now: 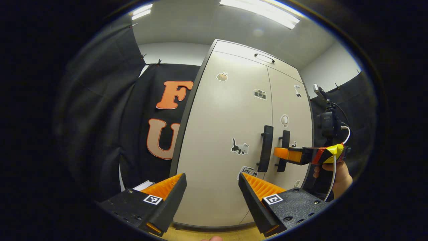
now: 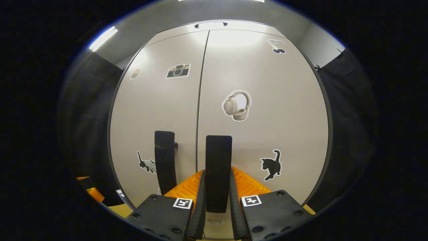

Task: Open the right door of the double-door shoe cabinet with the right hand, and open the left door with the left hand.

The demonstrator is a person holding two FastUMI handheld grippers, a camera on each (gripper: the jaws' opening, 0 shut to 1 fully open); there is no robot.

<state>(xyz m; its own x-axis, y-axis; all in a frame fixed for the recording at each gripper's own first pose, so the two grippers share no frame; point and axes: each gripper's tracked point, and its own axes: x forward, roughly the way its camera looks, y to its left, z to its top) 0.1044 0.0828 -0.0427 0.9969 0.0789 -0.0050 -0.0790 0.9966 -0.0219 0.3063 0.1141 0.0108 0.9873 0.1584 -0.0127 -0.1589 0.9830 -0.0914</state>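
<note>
While the right gripper sat clamped on the right door handle, a vertical bar just right of the door seam, both doors looked shut; the left gripper hung with jaws apart, the left door handle ahead and rightward; the handle's lower mount was hidden.

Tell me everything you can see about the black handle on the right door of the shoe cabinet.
The black bar handle on the right door is a flat, upright, matte strip, plastic or painted metal by its look, standing just right of the seam between the two closed pale grey doors. It stands off the door on short posts, seen in the left gripper view. The right hand-held gripper has its two fingers closed against the handle's sides, near its lower half. A matching handle on the left door stands beside it, untouched.
</note>
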